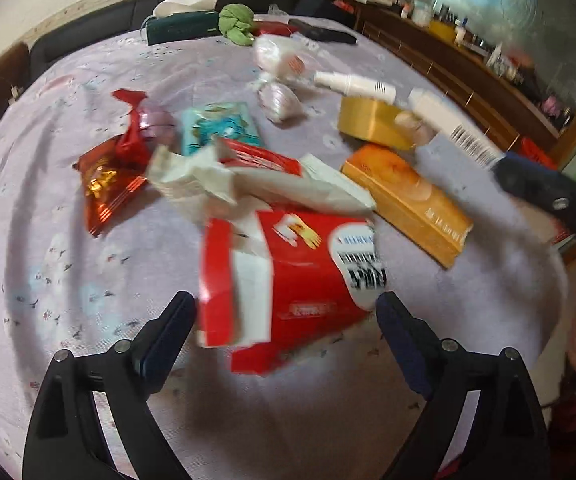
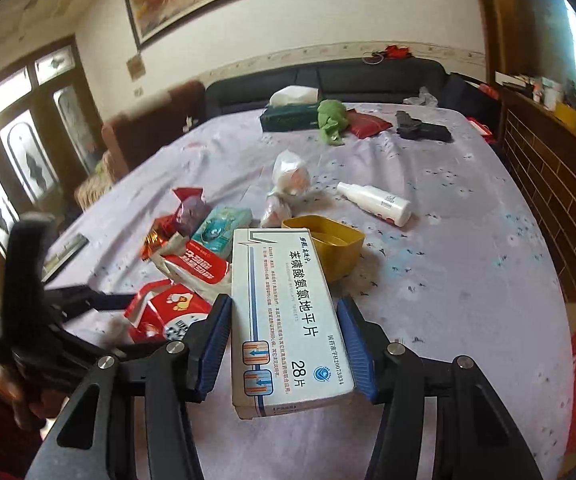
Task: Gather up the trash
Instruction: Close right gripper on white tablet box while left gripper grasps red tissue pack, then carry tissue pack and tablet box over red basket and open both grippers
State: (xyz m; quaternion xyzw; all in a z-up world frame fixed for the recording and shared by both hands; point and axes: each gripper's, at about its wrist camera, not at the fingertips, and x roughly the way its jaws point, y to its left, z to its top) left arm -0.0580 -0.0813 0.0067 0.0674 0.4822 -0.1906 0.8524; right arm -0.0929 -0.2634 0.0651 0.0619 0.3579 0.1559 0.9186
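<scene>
On the lilac tablecloth (image 1: 67, 240), litter clusters mid-table. Nearest, the torn red carton (image 1: 288, 280) lies between the left gripper's (image 1: 285, 320) wide-spread, empty jaws; light, crushable card, probably best pinched across its flat sides. To its right, the right gripper (image 2: 283, 344) clamps a white pill box (image 2: 288, 320) lifted off the cloth.

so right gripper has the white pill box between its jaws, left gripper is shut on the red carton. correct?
Half right. The left wrist view shows the left gripper open, jaws clear of the red carton. The right gripper does have the white pill box.
</scene>
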